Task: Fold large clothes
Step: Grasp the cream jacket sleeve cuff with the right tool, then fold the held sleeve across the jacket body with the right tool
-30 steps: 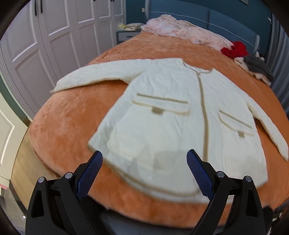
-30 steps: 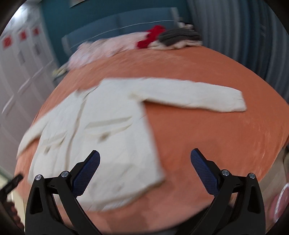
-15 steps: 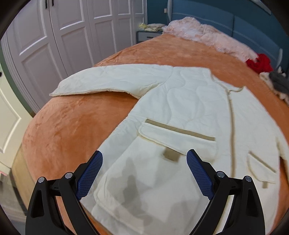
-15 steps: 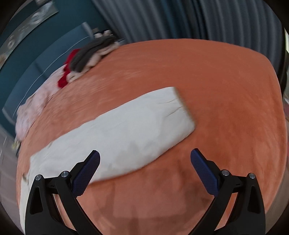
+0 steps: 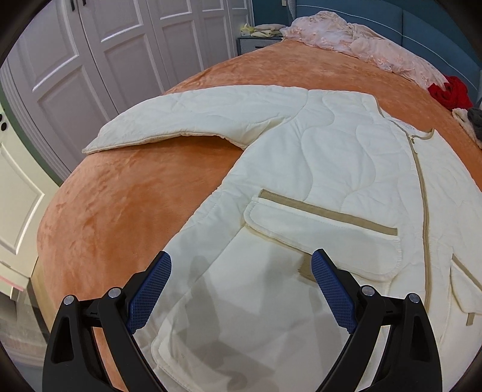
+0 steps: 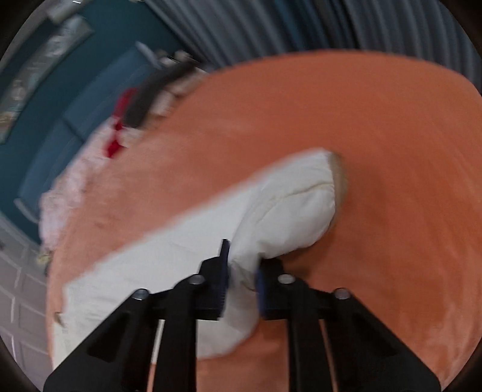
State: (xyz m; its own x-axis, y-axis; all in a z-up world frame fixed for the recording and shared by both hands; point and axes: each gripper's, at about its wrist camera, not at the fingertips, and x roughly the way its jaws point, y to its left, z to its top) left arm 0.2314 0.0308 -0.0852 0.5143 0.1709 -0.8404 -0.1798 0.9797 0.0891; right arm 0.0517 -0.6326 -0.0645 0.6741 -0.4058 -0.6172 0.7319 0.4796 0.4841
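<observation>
A cream quilted jacket [image 5: 325,169] with tan trim lies spread front-up on the orange bedspread [image 5: 126,205]. Its left sleeve [image 5: 192,123] stretches out to the left. My left gripper [image 5: 241,286] is open and empty, low over the jacket's lower left hem beside the flap pocket [image 5: 325,238]. In the right wrist view, my right gripper [image 6: 241,280] is shut on the jacket's right sleeve [image 6: 289,208], pinching it near the cuff; the cuff end bulges beyond the fingers. This view is blurred.
White wardrobe doors [image 5: 90,60] stand left of the bed. A pink blanket [image 5: 361,39], a red garment [image 5: 449,93] and grey clothes lie at the bed's head against a blue headboard. Grey curtains [image 6: 331,27] hang to the right.
My right gripper moved onto the right sleeve and closed on it near the cuff. My left gripper moved closer over the jacket's lower left part and stays open.
</observation>
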